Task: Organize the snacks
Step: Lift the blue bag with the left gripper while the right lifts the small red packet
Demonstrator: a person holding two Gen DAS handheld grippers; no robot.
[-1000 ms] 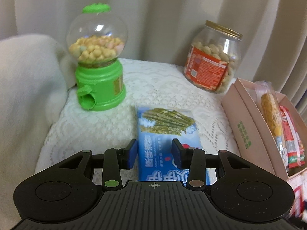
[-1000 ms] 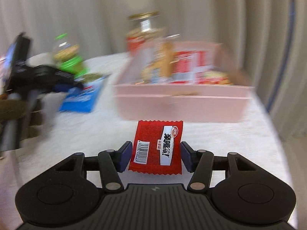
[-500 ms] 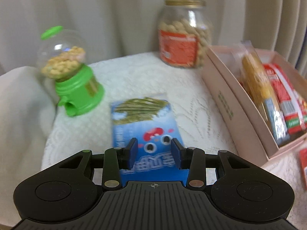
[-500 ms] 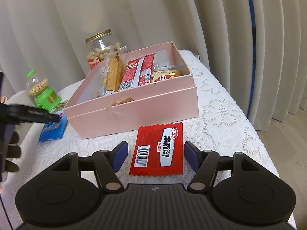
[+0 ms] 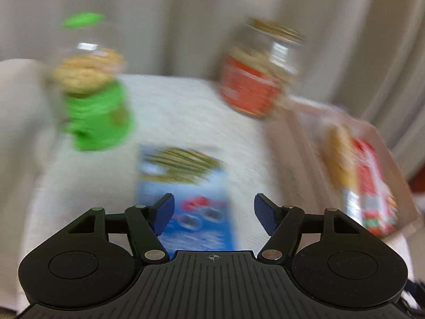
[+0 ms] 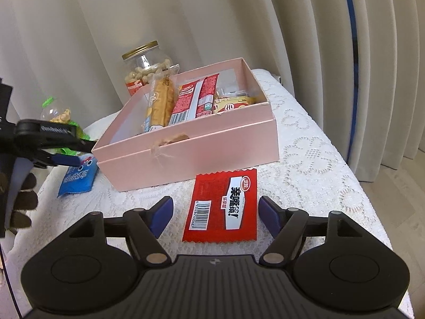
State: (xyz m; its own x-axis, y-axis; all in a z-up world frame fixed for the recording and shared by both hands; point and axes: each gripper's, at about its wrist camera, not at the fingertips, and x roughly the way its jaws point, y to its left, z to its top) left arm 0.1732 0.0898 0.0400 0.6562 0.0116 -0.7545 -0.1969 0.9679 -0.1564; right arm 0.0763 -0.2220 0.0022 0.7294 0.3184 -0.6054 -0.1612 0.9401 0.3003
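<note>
A blue snack packet lies flat on the lace cloth, its near end between the fingers of my open left gripper; this view is blurred. The packet also shows in the right wrist view, with the left gripper above it. A red snack packet lies on the cloth in front of the pink box, between the fingers of my open right gripper. The box holds several snack packets.
A green candy dispenser stands at the back left and a glass jar of snacks with a gold lid behind the box. Curtains hang behind the table. The table's right edge drops to the floor.
My left gripper has opened wide around the blue packet and is moving, blurring its view. My right gripper has opened a little more around the red packet.
</note>
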